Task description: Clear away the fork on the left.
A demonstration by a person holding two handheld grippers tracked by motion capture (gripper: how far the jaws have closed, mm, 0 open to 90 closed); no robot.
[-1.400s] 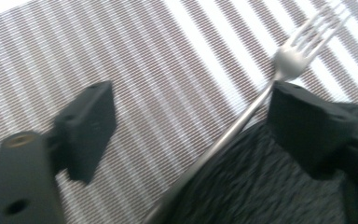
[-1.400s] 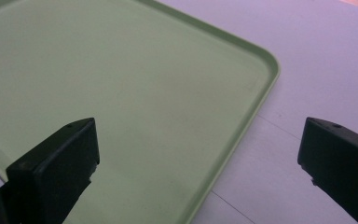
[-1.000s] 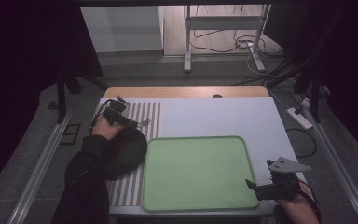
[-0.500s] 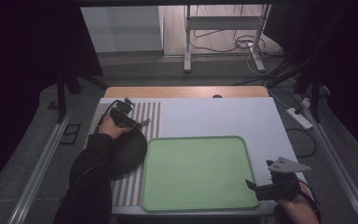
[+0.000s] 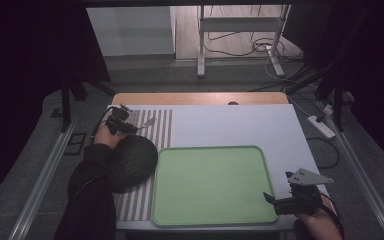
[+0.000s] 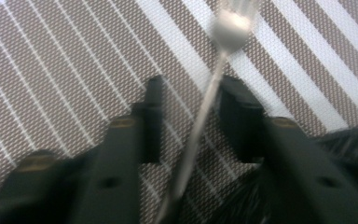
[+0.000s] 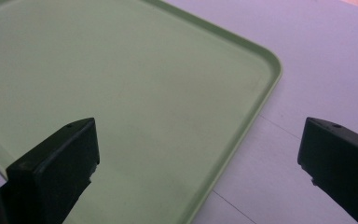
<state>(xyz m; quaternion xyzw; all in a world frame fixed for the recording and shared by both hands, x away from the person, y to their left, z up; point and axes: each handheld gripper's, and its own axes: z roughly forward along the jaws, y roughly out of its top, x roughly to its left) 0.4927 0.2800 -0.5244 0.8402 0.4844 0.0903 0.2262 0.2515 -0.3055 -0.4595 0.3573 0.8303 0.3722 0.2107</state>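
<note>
1. At the near right corner of the table (image 5: pixel 240 120), the right gripper (image 5: pixel 285 200) is held with jaws spread wide and nothing between them, over the rim of the green tray (image 5: pixel 210 185), which is seen to be bare.
2. At the near left, a dark round mat (image 5: pixel 130 162) lies on the striped placemat (image 5: pixel 155 130).
3. Toward the far left corner, a fork (image 6: pixel 214 74) is seen between the jaws of the left gripper (image 6: pixel 186 116); whether it is pinched cannot be told. A firm, level hold on the handle would be advised.

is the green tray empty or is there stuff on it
Empty: the green tray shows a bare surface in the high view, and the right gripper view shows the same.
</note>
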